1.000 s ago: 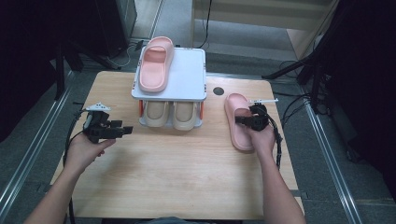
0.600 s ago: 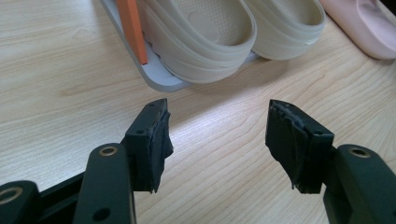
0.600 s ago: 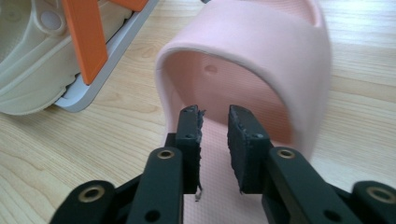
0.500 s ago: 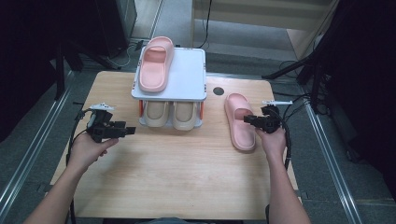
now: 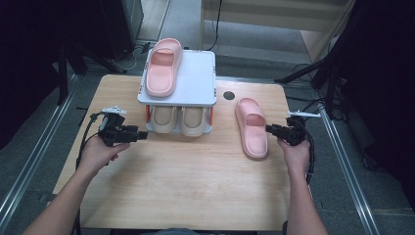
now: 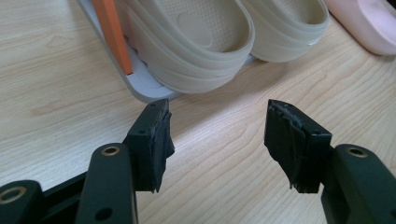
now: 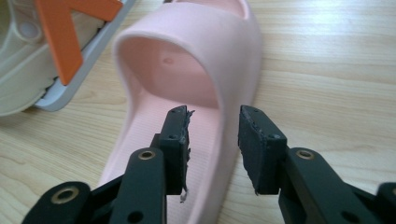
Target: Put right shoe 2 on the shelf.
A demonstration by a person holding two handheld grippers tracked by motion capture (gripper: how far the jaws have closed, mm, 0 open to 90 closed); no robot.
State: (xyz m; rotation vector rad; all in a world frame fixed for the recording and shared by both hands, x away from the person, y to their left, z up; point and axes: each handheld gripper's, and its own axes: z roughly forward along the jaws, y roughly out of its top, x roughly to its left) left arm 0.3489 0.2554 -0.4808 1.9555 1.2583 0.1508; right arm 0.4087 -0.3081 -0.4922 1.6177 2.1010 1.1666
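Right gripper point(image 5: 274, 129), jaws partly open and empty, sits at the pink slipper point(image 5: 251, 127) near the table's point(image 5: 195, 186) right edge; we'd straddle its side wall squarely. Left gripper point(image 5: 139, 134): wide open, empty.

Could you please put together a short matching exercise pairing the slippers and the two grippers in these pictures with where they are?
1. pink slipper
2. second pink slipper
3. beige slippers
4. left gripper

A. lower shelf of the rack
B. on the table, right of the rack
C. above bare table, left of the rack
D. on top of the rack

Pairs: 1-D, 2-B, 3-A, 4-C
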